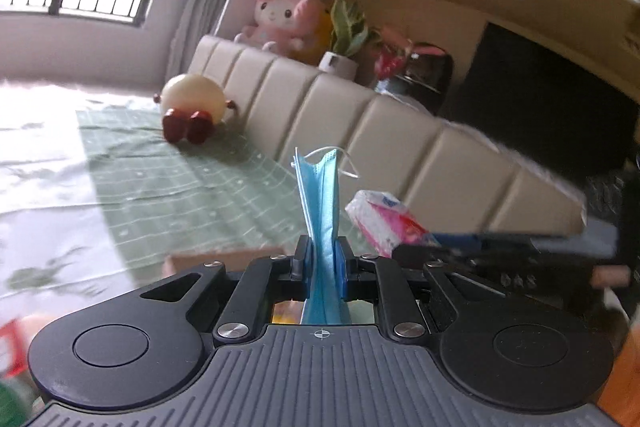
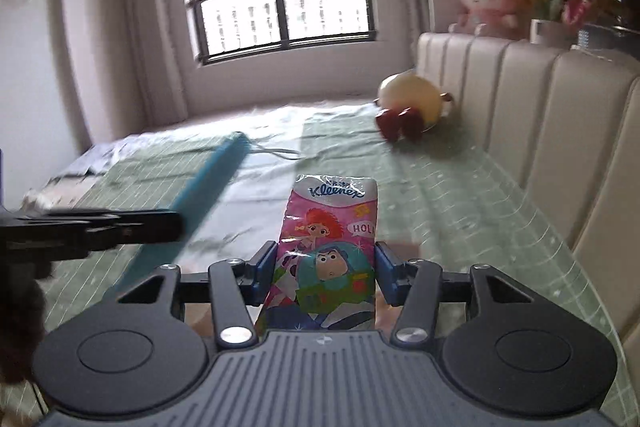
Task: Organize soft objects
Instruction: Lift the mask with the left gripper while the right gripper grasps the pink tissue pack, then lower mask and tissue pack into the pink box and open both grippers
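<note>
The left hand-held gripper [image 1: 321, 261] is clamping a folded blue mask [image 1: 318, 195] between its pads, the mask standing up from the closed jaws, above the bed [image 1: 168, 179] near its headboard [image 1: 360, 131]. The right hand-held gripper [image 2: 325, 275] is gripping a tissue pack [image 2: 330, 251] that is standing upright between its blue pads, also above the green bedspread. In the right wrist view the mask and the left gripper are blurring at the left. A round cream plush [image 2: 412, 101] is lying at the far end of the bed, just beside the headboard. A pink plush [image 1: 280, 15] and a potted plant [image 1: 344, 35] are sitting on the ledge behind the headboard.
</note>
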`<state>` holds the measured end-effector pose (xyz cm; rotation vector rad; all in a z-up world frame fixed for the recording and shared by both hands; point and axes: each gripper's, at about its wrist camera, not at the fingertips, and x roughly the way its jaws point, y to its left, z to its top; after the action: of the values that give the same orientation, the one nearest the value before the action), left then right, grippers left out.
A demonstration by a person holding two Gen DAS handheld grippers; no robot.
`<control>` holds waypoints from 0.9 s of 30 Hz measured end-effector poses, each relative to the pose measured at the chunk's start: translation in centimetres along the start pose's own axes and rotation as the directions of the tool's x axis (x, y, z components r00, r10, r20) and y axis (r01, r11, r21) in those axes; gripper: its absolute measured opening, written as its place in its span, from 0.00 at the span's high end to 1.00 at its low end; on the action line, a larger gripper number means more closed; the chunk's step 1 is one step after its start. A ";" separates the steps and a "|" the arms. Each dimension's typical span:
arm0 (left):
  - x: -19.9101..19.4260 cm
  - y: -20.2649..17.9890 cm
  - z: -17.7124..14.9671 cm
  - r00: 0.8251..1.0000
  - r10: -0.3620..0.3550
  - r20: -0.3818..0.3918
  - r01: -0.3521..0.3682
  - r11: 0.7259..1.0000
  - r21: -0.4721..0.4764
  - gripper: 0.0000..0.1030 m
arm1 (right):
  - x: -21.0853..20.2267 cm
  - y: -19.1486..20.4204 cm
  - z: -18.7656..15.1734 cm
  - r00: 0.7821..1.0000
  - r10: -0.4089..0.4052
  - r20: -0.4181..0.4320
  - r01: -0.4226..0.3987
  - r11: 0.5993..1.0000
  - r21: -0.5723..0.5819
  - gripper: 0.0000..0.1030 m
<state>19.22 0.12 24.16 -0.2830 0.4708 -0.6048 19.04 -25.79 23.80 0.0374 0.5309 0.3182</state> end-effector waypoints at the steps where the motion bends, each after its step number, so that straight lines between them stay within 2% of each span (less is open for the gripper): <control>1: 1.8 0.4 0.5 1.000 -0.004 0.007 0.004 1.000 -0.024 0.86 | 0.9 -0.9 0.4 1.000 -0.009 -0.003 0.009 1.000 0.010 0.50; 4: 7.0 1.9 0.6 0.998 -0.006 0.055 0.011 0.995 -0.095 0.86 | 4.2 -3.3 0.6 1.000 -0.027 -0.017 0.027 0.999 0.028 0.50; 6: 9.7 3.2 -0.3 0.998 0.011 0.068 -0.001 0.990 -0.140 0.86 | 6.8 -4.8 0.0 0.998 -0.043 -0.034 0.044 0.998 0.040 0.50; 7: 11.1 4.2 -1.3 0.998 0.017 0.061 -0.006 0.986 -0.169 0.82 | 8.1 -5.2 -0.3 0.998 -0.052 -0.045 0.054 0.998 0.045 0.50; 9: 14.4 5.9 -3.7 0.995 0.088 -0.038 -0.094 0.975 -0.202 0.75 | 10.4 -6.1 -1.2 0.996 -0.048 -0.078 0.053 0.997 0.058 0.50; 10: 16.0 6.5 -4.9 0.982 0.151 -0.115 -0.171 0.966 -0.192 0.74 | 11.7 -6.5 -1.8 0.994 -0.035 -0.101 0.042 0.997 0.064 0.50; 12: 17.2 7.2 -6.6 0.955 0.231 -0.187 -0.261 0.952 -0.156 0.74 | 13.7 -6.8 -2.8 0.990 -0.007 -0.140 0.016 0.998 0.064 0.50; 13: 17.4 7.5 -7.1 0.946 0.253 -0.201 -0.285 0.947 -0.149 0.74 | 15.1 -6.7 -3.3 0.986 0.008 -0.169 0.003 0.998 0.064 0.50; 15: 17.5 7.7 -7.2 0.942 0.260 -0.213 -0.289 0.949 -0.122 0.74 | 17.4 -6.4 -4.0 0.972 0.026 -0.233 -0.011 0.998 0.065 0.50; 17: 17.1 7.5 -6.6 0.941 0.277 -0.192 -0.297 0.952 -0.081 0.74 | 20.0 -5.5 -4.6 0.953 0.031 -0.301 -0.013 0.998 0.062 0.50; 19: 16.1 7.4 -5.6 0.951 0.278 -0.133 -0.290 0.953 -0.081 0.74 | 21.7 -4.5 -5.4 0.940 0.020 -0.342 -0.006 0.999 0.040 0.50; 22: 14.2 7.7 -4.8 0.969 0.236 -0.076 -0.244 0.963 -0.119 0.74 | 23.1 -3.1 -6.0 0.921 -0.014 -0.389 0.014 1.000 -0.002 0.48; 25: 12.2 7.2 -3.8 0.982 0.189 -0.028 -0.191 0.971 -0.142 0.74 | 21.9 -3.1 -5.8 0.922 0.000 -0.387 0.005 1.000 0.013 0.46; 27: 10.3 6.8 -3.4 0.985 0.171 0.014 -0.167 0.974 -0.150 0.74 | 19.9 -3.5 -5.2 0.937 0.015 -0.348 0.001 0.999 0.045 0.39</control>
<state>28.24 -1.11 15.10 -0.3877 0.5089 -0.3995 33.65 -23.21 9.10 0.0258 0.8910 0.3220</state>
